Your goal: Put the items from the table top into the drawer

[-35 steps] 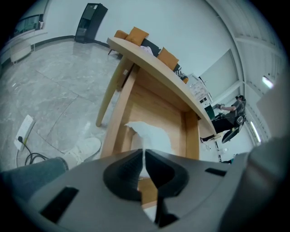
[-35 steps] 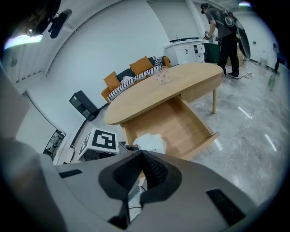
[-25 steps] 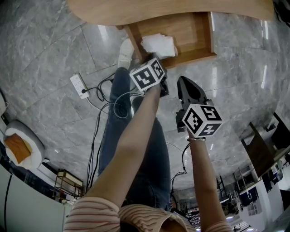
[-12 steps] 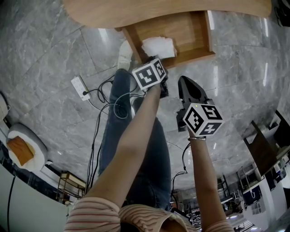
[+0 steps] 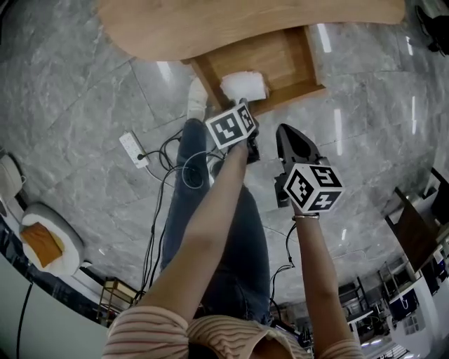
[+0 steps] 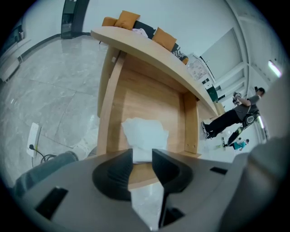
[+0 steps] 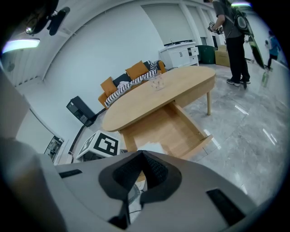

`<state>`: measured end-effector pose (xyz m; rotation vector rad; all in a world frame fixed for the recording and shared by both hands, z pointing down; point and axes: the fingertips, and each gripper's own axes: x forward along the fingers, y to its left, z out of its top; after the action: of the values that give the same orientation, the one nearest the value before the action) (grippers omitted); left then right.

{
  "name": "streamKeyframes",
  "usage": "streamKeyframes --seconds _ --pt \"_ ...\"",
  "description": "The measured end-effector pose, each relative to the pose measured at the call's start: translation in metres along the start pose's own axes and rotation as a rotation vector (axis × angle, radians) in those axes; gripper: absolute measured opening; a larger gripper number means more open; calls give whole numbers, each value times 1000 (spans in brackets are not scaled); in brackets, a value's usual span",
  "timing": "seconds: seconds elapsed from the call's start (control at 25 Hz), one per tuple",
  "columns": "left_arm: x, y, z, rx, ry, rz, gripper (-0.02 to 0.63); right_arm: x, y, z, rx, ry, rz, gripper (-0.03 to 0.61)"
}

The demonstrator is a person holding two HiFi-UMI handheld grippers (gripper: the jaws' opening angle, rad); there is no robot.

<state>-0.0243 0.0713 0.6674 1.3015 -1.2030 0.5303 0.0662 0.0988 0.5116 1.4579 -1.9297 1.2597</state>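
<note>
A white crumpled cloth [image 5: 244,85] lies in the open wooden drawer [image 5: 298,90], at its front left corner. My left gripper [image 5: 245,106] hangs just above the drawer's front edge. In the left gripper view its jaws [image 6: 142,154] are opening; the cloth [image 6: 144,133] shows through the gap and the pads do not press on it. My right gripper [image 5: 284,130] is held to the right, in front of the drawer, shut with nothing in it [image 7: 142,153]. A small clear item [image 7: 156,81] stands on the oval table top [image 7: 172,88].
The oval table [image 5: 231,21] runs across the top of the head view. On the marble floor lie a power strip [image 5: 133,146] and cables [image 5: 175,165]. My jeans leg and white shoe [image 5: 197,102] are under the left arm. A person [image 7: 235,41] stands at the far right.
The whole head view has drifted a little. Both grippers keep their places by the drawer, and the white cloth lies in it as before.
</note>
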Motion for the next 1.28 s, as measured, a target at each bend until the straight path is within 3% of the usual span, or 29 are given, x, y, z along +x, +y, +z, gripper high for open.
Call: streamKeyframes --seconds 0.24,0.92,1.28 --pt "-35 -11 7 44 2 -51 110 -18 7 17 18 -57 -2 8" --pt "-136 -72 51 395 -40 -150 105 -73 40 51 43 -205 15 8" --pt "-164 -83 46 491 -9 -167 100 -88 49 53 9 -205 -30 8"
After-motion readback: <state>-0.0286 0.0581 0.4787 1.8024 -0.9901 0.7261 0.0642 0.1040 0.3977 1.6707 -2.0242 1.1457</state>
